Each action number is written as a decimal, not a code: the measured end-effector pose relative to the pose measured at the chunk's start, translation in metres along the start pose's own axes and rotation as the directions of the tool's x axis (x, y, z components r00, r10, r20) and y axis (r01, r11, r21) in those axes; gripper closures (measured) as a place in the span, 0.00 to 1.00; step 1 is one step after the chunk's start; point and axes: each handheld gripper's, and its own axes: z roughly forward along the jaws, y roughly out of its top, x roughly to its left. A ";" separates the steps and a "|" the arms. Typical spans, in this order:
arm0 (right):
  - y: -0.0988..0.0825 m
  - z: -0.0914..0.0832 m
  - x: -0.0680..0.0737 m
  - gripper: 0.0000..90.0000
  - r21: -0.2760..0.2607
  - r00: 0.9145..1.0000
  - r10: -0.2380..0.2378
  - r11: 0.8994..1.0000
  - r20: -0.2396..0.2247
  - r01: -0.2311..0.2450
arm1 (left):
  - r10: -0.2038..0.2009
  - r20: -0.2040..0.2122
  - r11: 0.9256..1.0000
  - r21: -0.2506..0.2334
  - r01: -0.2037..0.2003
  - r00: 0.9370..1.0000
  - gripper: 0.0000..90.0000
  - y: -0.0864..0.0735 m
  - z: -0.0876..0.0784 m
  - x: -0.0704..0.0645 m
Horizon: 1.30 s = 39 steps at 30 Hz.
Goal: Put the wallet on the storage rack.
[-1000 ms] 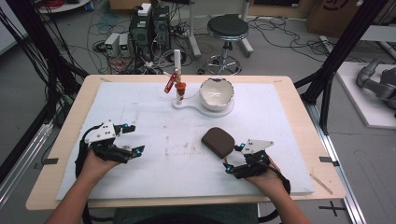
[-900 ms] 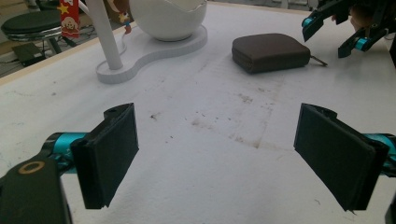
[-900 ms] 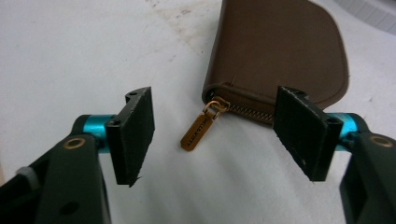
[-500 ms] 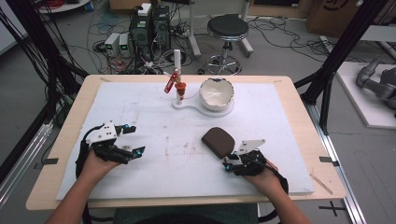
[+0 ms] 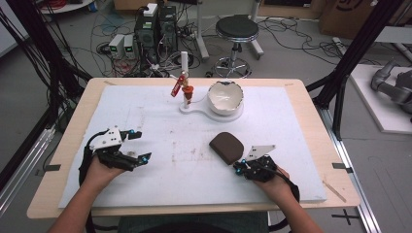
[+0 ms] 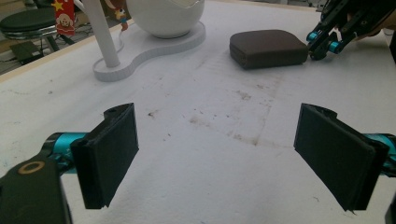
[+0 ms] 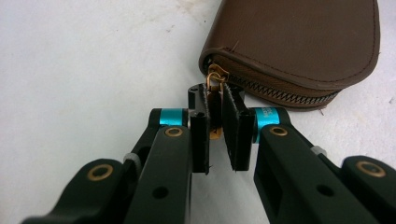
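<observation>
The right hand-held gripper point(image 7: 215, 128) is pinching the brass zipper pull point(image 7: 214, 81) of a brown leather pouch point(image 7: 299, 42); its jaws have just been closing, and they are now standing narrow with the pull caught between the pads (a sliver of brass is showing below them too). The pouch is lying flat on the white worktop point(image 5: 160, 121), zipped along the edge seen in the right gripper view, its zipper end touching the jaw tips; in the high view the pouch point(image 5: 226, 147) is sitting just ahead of the right hand-held gripper point(image 5: 238, 167), near the front right of the worktop. The left hand-held gripper point(image 6: 217, 154) is resting well apart at the left, its jaws standing wide with nothing between the pads but stained white surface; in the high view the left hand-held gripper point(image 5: 138, 145) is pointing toward the middle. Farther back, near the far edge, a white egg-shaped bowl point(image 5: 225, 96) is sitting on a white stand point(image 5: 197, 108), and a small post with a red tag point(image 5: 177, 87) is rising beside it.
</observation>
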 end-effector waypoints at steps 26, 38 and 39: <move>0.009 -0.021 -0.001 1.00 -0.174 0.998 -0.055 0.983 -0.025 0.050 | 0.003 -0.008 1.000 0.006 -0.003 1.000 0.15 0.000 0.000 0.000; 0.031 -0.043 -0.011 1.00 -0.321 0.999 -0.049 0.946 -0.016 0.042 | -0.004 -0.015 1.000 0.011 0.004 1.000 0.15 -0.002 0.000 0.002; 0.033 -0.045 -0.013 1.00 -0.331 0.999 -0.049 0.943 -0.016 0.041 | -0.004 -0.015 1.000 0.011 0.004 1.000 0.15 -0.002 0.000 0.002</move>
